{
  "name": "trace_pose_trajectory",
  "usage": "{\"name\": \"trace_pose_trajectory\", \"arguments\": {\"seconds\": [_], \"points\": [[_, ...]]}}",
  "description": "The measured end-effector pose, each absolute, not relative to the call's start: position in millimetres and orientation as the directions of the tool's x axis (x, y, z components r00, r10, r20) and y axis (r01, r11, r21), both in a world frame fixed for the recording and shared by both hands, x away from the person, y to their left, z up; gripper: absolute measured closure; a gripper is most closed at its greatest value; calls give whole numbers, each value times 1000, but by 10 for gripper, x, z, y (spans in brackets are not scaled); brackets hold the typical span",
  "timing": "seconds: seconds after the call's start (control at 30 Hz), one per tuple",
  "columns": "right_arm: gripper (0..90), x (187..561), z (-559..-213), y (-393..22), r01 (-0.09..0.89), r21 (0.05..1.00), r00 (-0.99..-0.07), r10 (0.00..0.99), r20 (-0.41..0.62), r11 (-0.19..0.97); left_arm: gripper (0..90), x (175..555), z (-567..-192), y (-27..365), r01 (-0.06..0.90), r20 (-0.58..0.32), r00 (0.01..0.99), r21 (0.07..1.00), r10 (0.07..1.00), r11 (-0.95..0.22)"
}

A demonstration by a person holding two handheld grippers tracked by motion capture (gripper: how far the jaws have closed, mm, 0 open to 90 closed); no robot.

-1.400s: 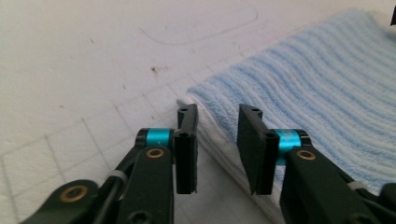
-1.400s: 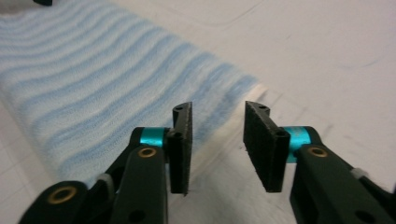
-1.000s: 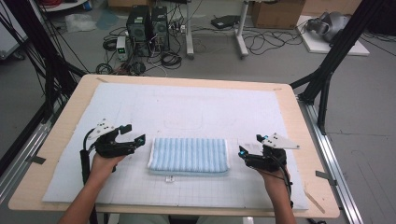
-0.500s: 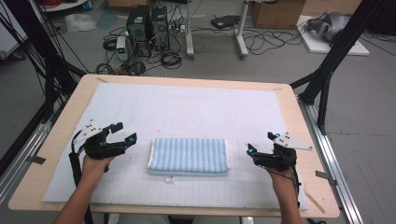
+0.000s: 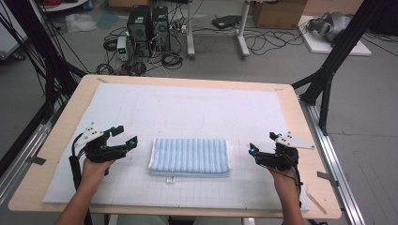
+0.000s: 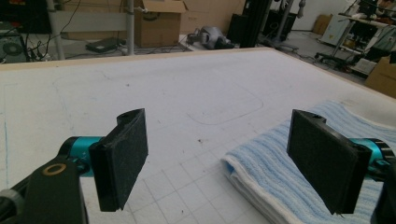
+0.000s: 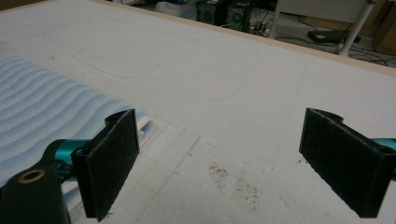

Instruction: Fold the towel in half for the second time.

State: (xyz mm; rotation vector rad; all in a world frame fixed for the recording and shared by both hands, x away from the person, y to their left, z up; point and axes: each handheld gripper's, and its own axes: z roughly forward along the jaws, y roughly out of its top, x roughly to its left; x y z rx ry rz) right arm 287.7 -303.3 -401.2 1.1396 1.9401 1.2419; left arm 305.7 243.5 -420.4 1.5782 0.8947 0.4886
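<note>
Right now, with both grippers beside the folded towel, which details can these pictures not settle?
- Folded blue striped towel: its inner layers and underside are hidden by its own top fold in the high view.
- Small white tag at the towel's near edge: too small to read in the high view.
- Towel's far end in the left gripper view: cut off by the frame edge and a black jaw.
- Dark specks on the mat: too blurred to identify in the right gripper view.

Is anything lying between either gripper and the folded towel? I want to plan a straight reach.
Nothing visible does. The folded blue striped towel lies on the white mat, with bare mat between it and the left gripper and the right gripper, both open.
</note>
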Motion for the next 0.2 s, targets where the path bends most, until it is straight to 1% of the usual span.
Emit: {"name": "trace_pose_trajectory", "arguments": {"seconds": [0.2], "points": [[112, 2886, -4032, -3036, 361, 909, -479, 878, -12, 210, 210, 3069, -4217, 2446, 275, -171, 612, 961, 772, -5]]}}
